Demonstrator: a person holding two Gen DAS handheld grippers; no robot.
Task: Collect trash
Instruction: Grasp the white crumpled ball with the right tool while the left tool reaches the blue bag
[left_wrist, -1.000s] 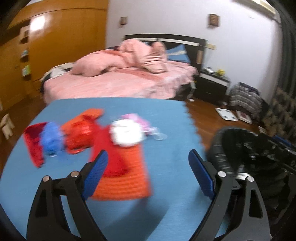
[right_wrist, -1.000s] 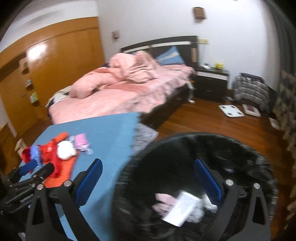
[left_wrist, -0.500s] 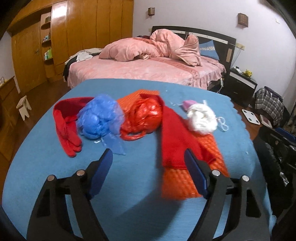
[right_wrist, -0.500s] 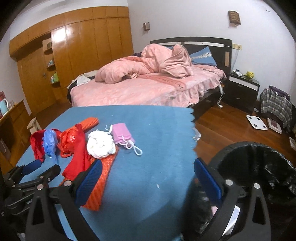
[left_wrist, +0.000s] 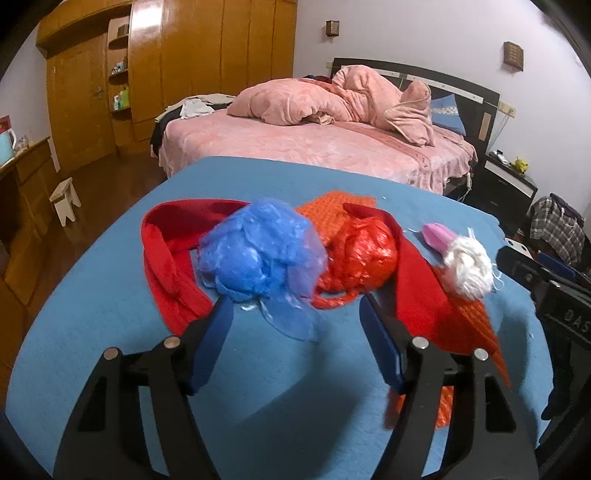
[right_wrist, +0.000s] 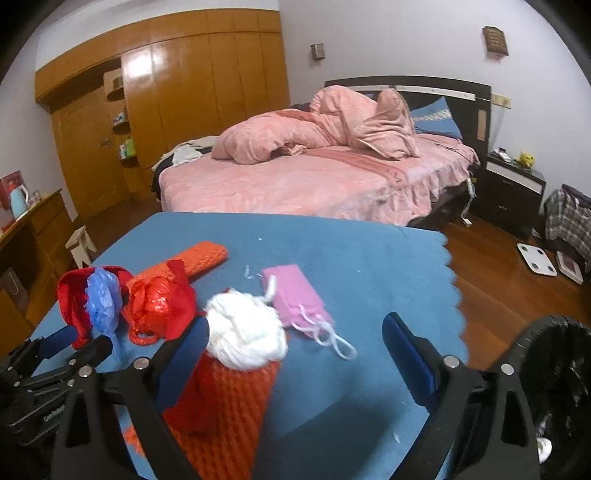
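A crumpled blue plastic bag (left_wrist: 258, 254) lies on a red scarf (left_wrist: 166, 266), beside a red plastic bag (left_wrist: 358, 254). My left gripper (left_wrist: 293, 310) hovers just short of the blue bag with its jaws closing. The bag's loose tail lies between the tips, and the pads are not touching it. In the right wrist view a white wad (right_wrist: 243, 332) sits on an orange knit scarf (right_wrist: 229, 410), next to a small pink bag (right_wrist: 295, 295). My right gripper (right_wrist: 295, 325) is wide and closing slightly. The wad is by its left finger, not gripped.
Everything lies on a blue foam mat (right_wrist: 351, 251) with a scalloped right edge. A black lined bin (right_wrist: 554, 369) stands on the wooden floor at the right. A pink bed (right_wrist: 295, 177) is behind, and a small white stool (left_wrist: 66, 199) is to the left.
Both views swung left, away from the bin and onto the pile. The left gripper came close to the blue bag and its jaws narrowed. The right gripper drew near the white wad.
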